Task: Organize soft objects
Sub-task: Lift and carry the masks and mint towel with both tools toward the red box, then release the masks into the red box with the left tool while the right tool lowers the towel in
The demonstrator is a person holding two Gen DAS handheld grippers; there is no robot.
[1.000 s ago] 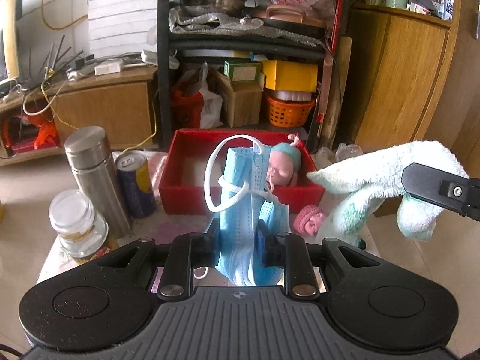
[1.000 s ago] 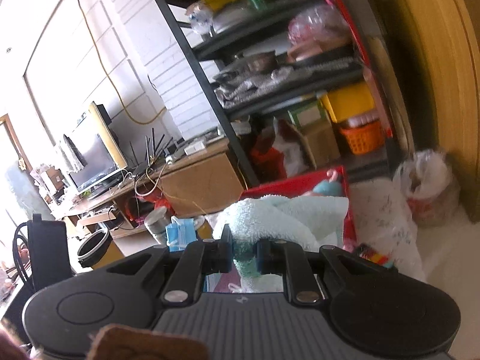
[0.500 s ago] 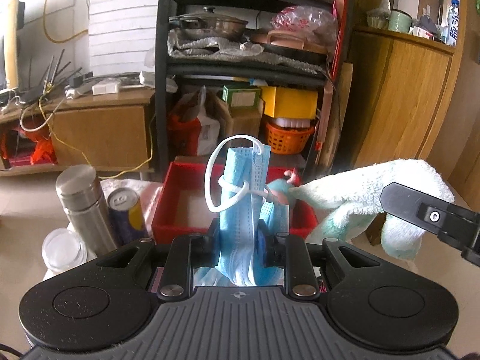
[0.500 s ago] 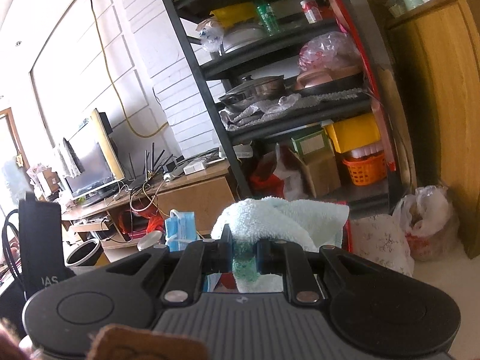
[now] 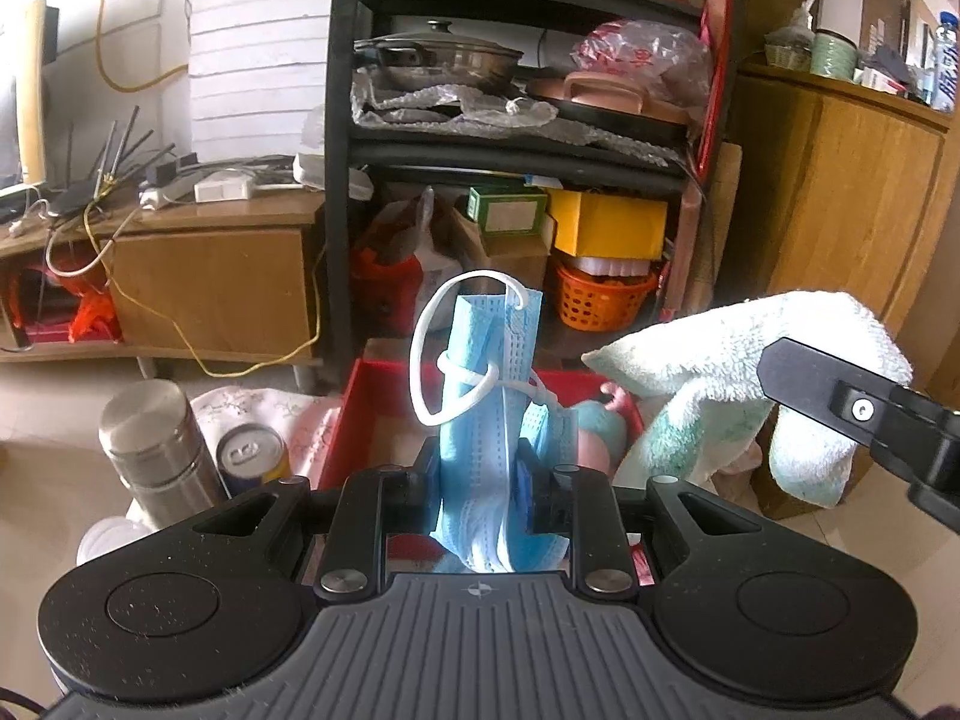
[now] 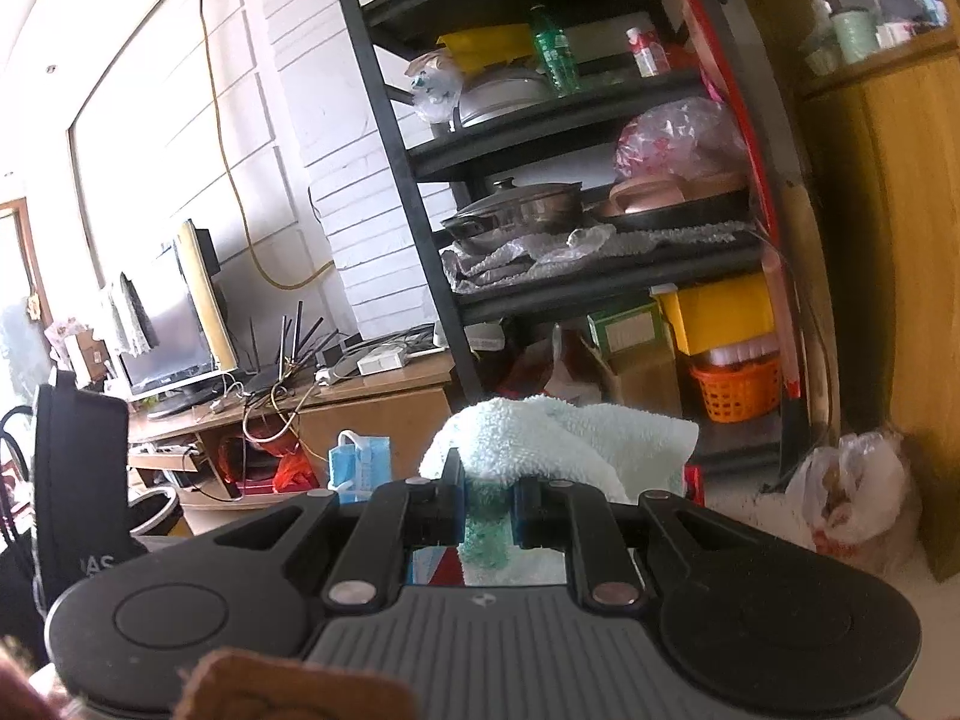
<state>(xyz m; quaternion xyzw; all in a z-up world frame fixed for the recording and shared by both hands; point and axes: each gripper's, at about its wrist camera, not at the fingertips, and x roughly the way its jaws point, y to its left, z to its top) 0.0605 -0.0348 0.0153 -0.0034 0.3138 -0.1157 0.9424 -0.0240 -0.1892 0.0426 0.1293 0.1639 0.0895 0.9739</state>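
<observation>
We hold two soft things clear of the bench. The blue face mask [image 5: 486, 396] stands bunched and upright between the left gripper's [image 5: 477, 483] fingers, which are clamped on its lower folds; its long axis runs up out of the grip, and its white ear loop [image 5: 429, 372] curls free to one side. The white towel [image 5: 738, 372] is pinched by the right gripper [image 6: 486, 501], whose fingers are pressed together on a green-tinted fold while the rest drapes forward and sideways over them.

Ahead of and below both loads sits the red box [image 5: 351, 420], on the bench's far side, with a small doll [image 5: 591, 438] in a teal cap already lying in it. The mask lies almost straight in line with the box's near wall, so we judge the left hand the nearer one for a drop. The towel hangs off toward the box's right corner.

At the bench's left edge stand a steel flask [image 5: 153, 450] and a drinks can [image 5: 252, 459], just beside the box.
</observation>
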